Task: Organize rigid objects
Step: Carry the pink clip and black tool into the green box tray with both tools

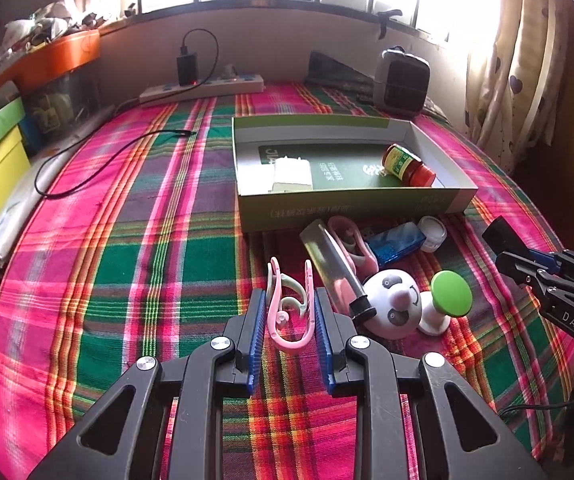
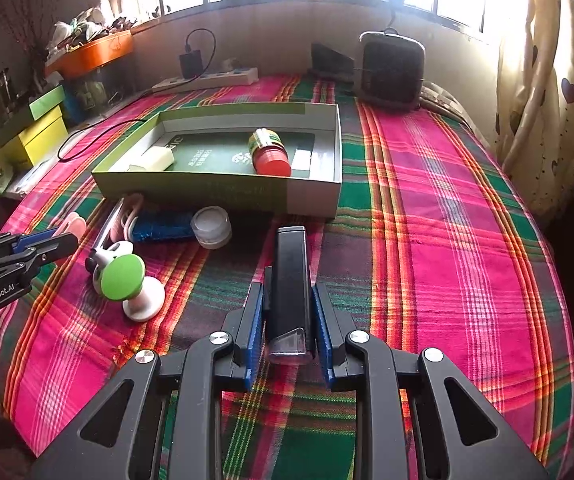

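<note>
Plaid cloth (image 1: 135,264) covers the surface in the left wrist view, where the left hand-held gripper (image 1: 290,312) is clamped on a pink clip (image 1: 287,320); the green box (image 1: 351,204) lies ahead, holding a red-capped jar (image 1: 407,165).

From the right wrist, the right hand-held gripper (image 2: 289,312) is clamped on a black rectangular case (image 2: 290,280), near the box's front wall (image 2: 215,196).

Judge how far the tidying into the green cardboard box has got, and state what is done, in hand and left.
Done: a red-capped jar and a white block lie in the green cardboard box. In hand: the left tongs grip a pink plastic clip; the right tongs grip a black rectangular bar. Left on the plaid cloth: a panda figure, green-topped knob, blue packet, white round pot.
</note>
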`<state>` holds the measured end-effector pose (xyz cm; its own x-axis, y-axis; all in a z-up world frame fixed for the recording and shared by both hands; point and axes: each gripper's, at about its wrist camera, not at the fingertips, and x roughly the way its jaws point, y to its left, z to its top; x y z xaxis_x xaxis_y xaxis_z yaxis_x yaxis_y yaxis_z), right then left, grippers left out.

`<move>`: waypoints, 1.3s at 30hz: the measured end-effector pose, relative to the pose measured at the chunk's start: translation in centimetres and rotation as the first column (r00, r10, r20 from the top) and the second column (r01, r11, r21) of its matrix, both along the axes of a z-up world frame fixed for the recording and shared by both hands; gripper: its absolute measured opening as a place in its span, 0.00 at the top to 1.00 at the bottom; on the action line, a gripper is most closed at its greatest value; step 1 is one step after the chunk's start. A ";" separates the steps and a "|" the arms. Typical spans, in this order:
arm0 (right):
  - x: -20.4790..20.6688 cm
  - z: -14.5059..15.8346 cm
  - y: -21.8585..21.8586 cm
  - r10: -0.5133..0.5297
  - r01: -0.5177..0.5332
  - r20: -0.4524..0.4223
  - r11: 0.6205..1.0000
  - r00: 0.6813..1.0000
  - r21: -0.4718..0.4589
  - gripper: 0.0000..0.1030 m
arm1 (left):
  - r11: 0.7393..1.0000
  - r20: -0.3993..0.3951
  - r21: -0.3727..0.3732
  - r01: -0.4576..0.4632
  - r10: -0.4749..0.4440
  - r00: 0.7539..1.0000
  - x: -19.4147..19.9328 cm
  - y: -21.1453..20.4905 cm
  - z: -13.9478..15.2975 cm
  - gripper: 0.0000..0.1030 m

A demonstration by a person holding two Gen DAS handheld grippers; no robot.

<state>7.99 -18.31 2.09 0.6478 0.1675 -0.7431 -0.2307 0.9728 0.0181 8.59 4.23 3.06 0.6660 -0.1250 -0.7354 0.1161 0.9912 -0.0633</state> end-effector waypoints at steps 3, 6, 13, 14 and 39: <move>0.0 0.4 0.0 0.001 -0.001 0.008 1.000 1.000 -0.001 0.76 | 1.000 0.010 -0.003 0.004 -0.004 1.000 0.0 0.1 0.5 0.78; 0.1 0.7 0.0 0.002 -0.002 0.013 1.000 1.000 0.002 0.76 | 1.000 0.021 -0.003 0.007 -0.007 1.000 0.2 0.1 1.0 0.78; 0.6 1.6 0.2 0.010 -0.010 0.033 1.000 0.999 0.003 0.76 | 1.000 0.040 0.001 0.017 -0.018 0.999 0.9 -0.1 2.0 0.78; 0.7 1.8 0.2 0.011 -0.012 0.035 1.000 0.999 0.005 0.76 | 1.000 0.042 -0.001 0.019 -0.019 0.999 1.0 -0.2 2.1 0.78; 7.5 5.6 -0.3 0.051 -0.052 0.054 0.998 0.997 0.019 0.76 | 0.998 0.065 -0.045 0.046 -0.044 0.997 7.9 -1.0 4.8 0.78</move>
